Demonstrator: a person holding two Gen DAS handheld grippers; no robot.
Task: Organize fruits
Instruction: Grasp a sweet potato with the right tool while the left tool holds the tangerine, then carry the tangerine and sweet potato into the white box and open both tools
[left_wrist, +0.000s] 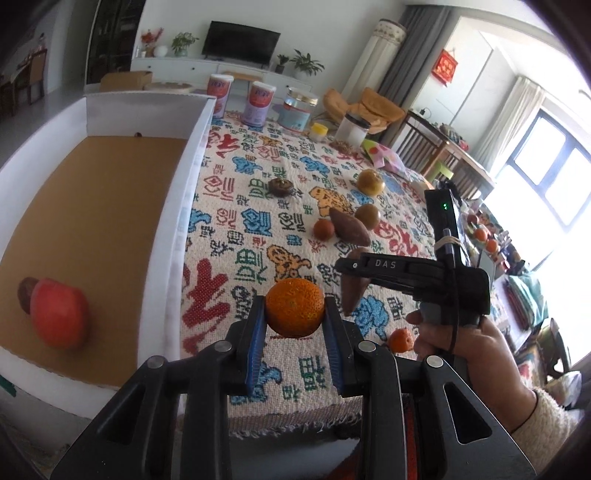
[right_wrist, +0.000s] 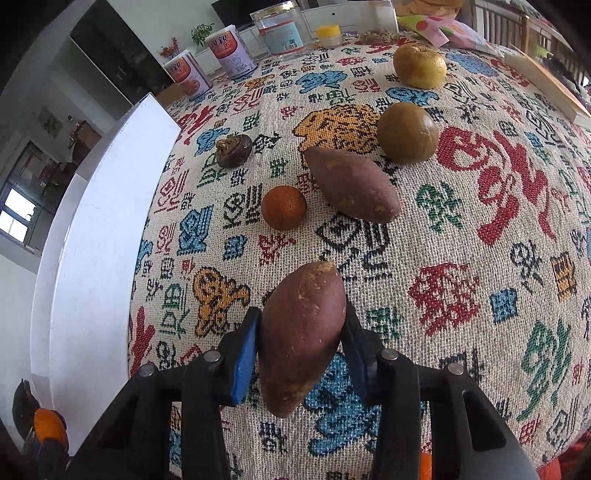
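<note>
White-walled box (left_wrist: 192, 155) with brown cardboard floor, left of patterned woven tablecloth (left_wrist: 258, 221); inside, only in left wrist view, big red apple (left_wrist: 59, 313) touching a dark brown fruit (left_wrist: 25, 297) behind it. Held sweet potato (right_wrist: 301, 336), reddish-brown, speckled, tapered, pinched between blue pads of right gripper (right_wrist: 301, 345), jaws just closed in on it. Second sweet potato (right_wrist: 351, 184) lying loose on cloth. Two olive-green round fruits (right_wrist: 408, 133) (right_wrist: 419, 65) beyond it, apart. Orange tangerine (left_wrist: 294, 307), pebbled skin, clamped tight in left gripper (left_wrist: 294, 332), off the cloth, just right of box wall. Duller small tangerine (right_wrist: 283, 207) just beside loose sweet potato. Dark wrinkled fruit (right_wrist: 233, 150) near box. Left view only: person's hand (left_wrist: 454, 339) on right gripper, another tangerine (left_wrist: 400, 339) near cloth edge.
</note>
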